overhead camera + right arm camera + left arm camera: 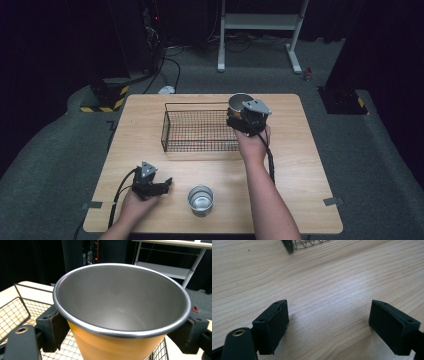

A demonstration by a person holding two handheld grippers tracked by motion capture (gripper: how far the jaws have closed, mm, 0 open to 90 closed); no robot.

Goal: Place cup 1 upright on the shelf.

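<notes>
At the near left of the bench [150, 220], the left gripper [159, 186] rests low in the person's left hand [134, 205]. In the left gripper view its jaws stand spread apart over bare wood grain, with nothing between them. Just to its right, near the front edge, a steel cup [200, 199] stands upright (empty, as far as the high view shows). Behind it, mid-bench, sits a black wire basket [172, 131]. At the basket's right end, the right gripper [239, 120] pinches an orange cup [110, 345] with a steel-grey inside, held upright above the basket's mesh, one jaw pressing each side.
</notes>
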